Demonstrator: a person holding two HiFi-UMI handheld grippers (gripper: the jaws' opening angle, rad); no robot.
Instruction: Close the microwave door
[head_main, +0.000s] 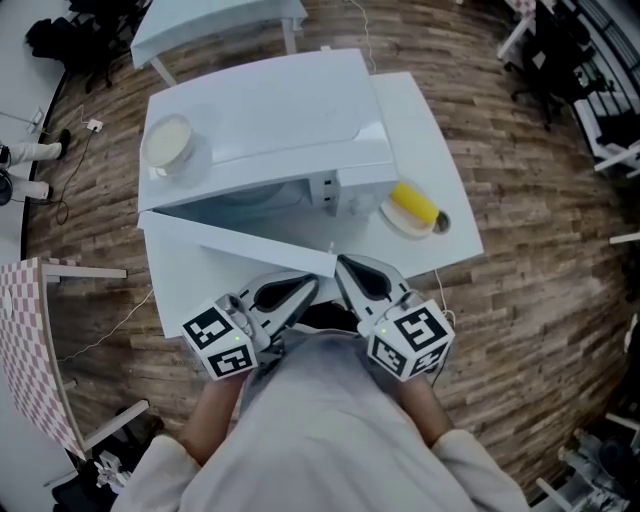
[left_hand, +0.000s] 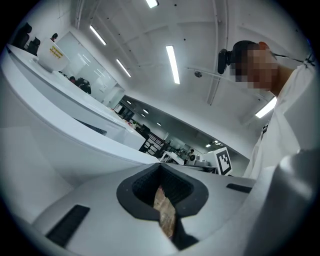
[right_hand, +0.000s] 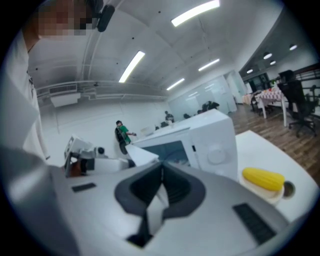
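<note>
Left gripper (head_main: 310, 284), right gripper (head_main: 341, 263): jaws pressed together, empty. Open microwave door (head_main: 230, 240) edge just ahead of both tips; microwave (head_main: 270, 120) beyond.

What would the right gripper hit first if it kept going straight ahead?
Most likely the free edge of the open microwave door, just beyond the shut fingers of the right gripper; depth is hard to judge.

One microwave (head_main: 270, 120), one bowl (head_main: 167, 140), one corn cob (head_main: 412, 203), one plate (head_main: 398, 222) — and two grippers (left gripper (head_main: 308, 288), right gripper (head_main: 345, 268)). Three tables — white table (head_main: 425, 130), far table (head_main: 210, 25), checked table (head_main: 25, 330).
</note>
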